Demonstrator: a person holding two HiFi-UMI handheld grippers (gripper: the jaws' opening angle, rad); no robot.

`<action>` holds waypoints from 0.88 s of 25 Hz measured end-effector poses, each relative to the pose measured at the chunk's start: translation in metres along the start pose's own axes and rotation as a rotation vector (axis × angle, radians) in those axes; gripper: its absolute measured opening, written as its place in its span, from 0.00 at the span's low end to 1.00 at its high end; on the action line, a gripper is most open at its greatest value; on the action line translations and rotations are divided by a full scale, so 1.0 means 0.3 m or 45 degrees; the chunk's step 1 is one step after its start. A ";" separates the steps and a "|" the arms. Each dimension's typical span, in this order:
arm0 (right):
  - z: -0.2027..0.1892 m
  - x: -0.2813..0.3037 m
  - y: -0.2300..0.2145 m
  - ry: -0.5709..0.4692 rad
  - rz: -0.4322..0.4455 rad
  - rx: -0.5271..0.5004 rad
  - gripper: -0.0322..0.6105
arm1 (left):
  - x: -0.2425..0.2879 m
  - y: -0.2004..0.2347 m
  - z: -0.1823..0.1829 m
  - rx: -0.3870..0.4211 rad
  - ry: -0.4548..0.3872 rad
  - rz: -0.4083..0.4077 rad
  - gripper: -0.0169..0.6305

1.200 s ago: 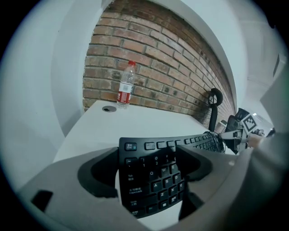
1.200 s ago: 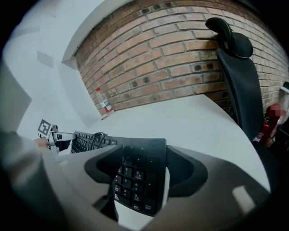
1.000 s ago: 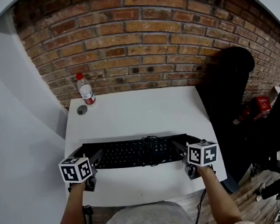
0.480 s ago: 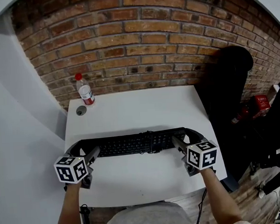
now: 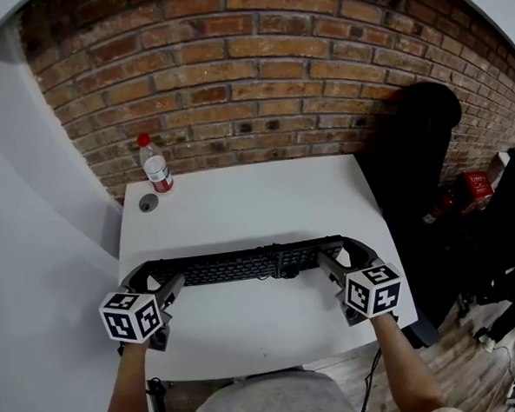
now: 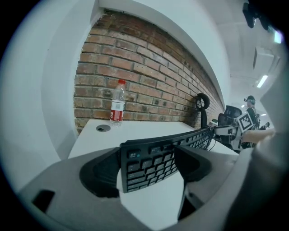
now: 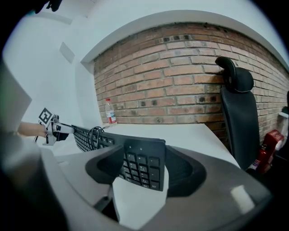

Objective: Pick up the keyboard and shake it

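Observation:
The black keyboard [image 5: 244, 265] is off the white table [image 5: 257, 201], held lengthwise between both grippers and tipped so its far edge points up. My left gripper [image 5: 153, 283] is shut on its left end, the pads pressing the front and back edges, as the left gripper view shows on the keyboard [image 6: 153, 164]. My right gripper [image 5: 346, 259] is shut on the right end over the number pad [image 7: 142, 164]. A coiled black cable [image 5: 283, 260] sits bunched on the keyboard's middle.
A clear water bottle [image 5: 157, 168] with a red cap stands at the table's back left by a round cable grommet [image 5: 149, 203]. A brick wall is behind. A black office chair [image 5: 419, 147] and a red extinguisher [image 5: 474, 187] stand to the right.
The keyboard has come up off the table and tipped from lying flat to nearly on edge. Both grippers have risen slightly with it and kept their hold.

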State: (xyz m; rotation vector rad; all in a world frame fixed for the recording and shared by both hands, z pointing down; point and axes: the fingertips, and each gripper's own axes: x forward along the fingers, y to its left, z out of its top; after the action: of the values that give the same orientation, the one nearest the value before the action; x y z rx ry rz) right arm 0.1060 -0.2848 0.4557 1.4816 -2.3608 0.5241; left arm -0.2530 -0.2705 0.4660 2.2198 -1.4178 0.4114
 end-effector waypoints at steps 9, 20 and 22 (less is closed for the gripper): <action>-0.023 -0.035 0.027 0.002 -0.042 -0.009 0.50 | -0.027 -0.007 -0.024 0.044 0.038 -0.047 0.59; -0.060 -0.093 0.060 0.024 -0.103 -0.034 0.51 | -0.077 -0.032 -0.064 0.095 0.105 -0.098 0.59; -0.068 -0.103 0.065 0.033 -0.117 -0.043 0.51 | -0.086 -0.036 -0.070 0.112 0.112 -0.108 0.59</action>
State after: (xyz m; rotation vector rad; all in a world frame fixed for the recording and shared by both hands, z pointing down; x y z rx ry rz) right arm 0.1027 -0.2433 0.4573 1.5502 -2.2582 0.4761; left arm -0.2540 -0.2357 0.4686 2.2924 -1.2782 0.5449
